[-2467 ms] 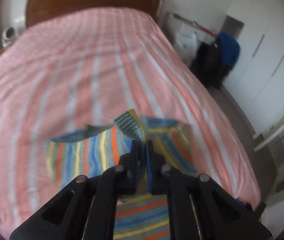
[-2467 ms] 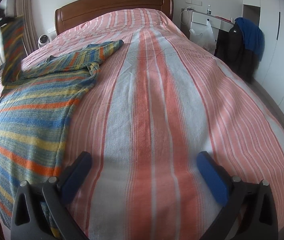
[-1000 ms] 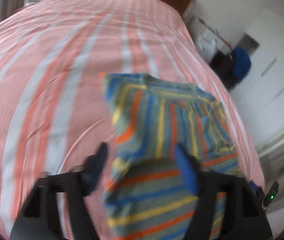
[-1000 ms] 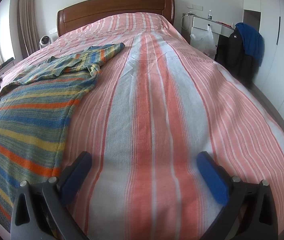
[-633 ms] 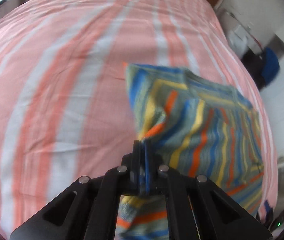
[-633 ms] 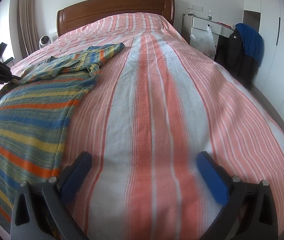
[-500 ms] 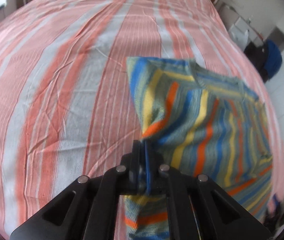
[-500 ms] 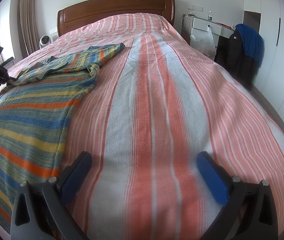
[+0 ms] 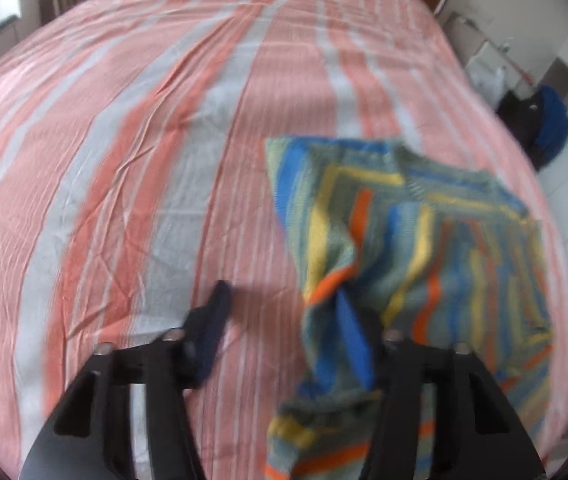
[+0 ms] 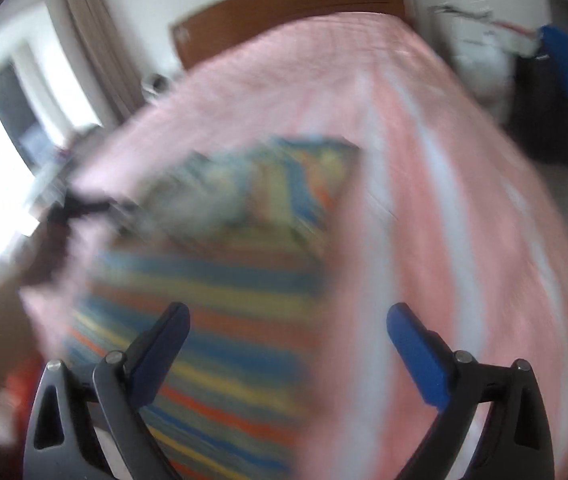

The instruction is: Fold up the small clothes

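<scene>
The left hand-held gripper [image 9: 284,320] has just been opening; the striped knit garment [image 9: 424,240] drapes against its right finger, unpinched. The garment lies ahead and right, near the bed [image 9: 143,160] edge. The right hand-held gripper [image 10: 288,328] gapes empty above it. Soft, light, floppy: best pinched at corners. Open bedspread lies left.

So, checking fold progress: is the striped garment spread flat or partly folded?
Partly folded: the striped garment has one side turned over itself on the bed; lower edge bunched.
</scene>
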### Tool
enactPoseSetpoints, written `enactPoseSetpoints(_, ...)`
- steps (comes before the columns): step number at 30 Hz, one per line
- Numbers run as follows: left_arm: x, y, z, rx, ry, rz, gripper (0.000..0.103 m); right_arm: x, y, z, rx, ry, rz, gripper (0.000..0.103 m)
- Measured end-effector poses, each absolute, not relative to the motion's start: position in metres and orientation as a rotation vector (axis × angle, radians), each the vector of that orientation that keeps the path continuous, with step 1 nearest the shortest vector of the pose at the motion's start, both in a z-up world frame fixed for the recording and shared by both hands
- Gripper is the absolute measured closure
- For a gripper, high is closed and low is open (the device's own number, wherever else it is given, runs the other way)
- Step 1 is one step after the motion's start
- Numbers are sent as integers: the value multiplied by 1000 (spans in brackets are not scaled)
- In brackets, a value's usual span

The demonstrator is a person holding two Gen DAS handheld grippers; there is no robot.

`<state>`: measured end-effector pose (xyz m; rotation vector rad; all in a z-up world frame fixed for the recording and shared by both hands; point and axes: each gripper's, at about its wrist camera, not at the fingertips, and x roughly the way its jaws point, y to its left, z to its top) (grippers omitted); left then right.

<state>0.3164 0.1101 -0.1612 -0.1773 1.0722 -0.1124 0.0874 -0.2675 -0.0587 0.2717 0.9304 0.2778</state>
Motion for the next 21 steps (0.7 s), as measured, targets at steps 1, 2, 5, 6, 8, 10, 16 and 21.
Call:
enactPoseSetpoints(1, 313, 109, -163, -180, 1045, -98, 52, 112, -260, -59, 317, 952, 309, 12)
enactPoseSetpoints(2, 311, 108, -164, -186, 1020, -83, 52, 138, -252, -66, 361, 995, 337, 20)
enactPoseSetpoints(5, 306, 109, -167, -209, 972, -66, 53, 212, -227, -114, 482, 1158, 360, 50)
enactPoseSetpoints(6, 306, 109, -168, -214, 965, -67, 53, 232, -220, -137, 523, 1204, 349, 53)
enactPoseSetpoints(8, 305, 113, -170, -235, 949, -75, 53, 251, -212, -167, 570, 1259, 292, 55)
enactPoseSetpoints(10, 304, 117, -171, -253, 934, -84, 52, 257, -214, -189, 643, 1282, 213, 56)
enactPoseSetpoints(16, 296, 130, -172, -319, 887, -94, 52, 263, -197, -180, 578, 1158, 252, 100)
enactPoseSetpoints(21, 292, 129, -172, -304, 887, -95, 48, 273, -196, -196, 425, 1175, 180, 100)
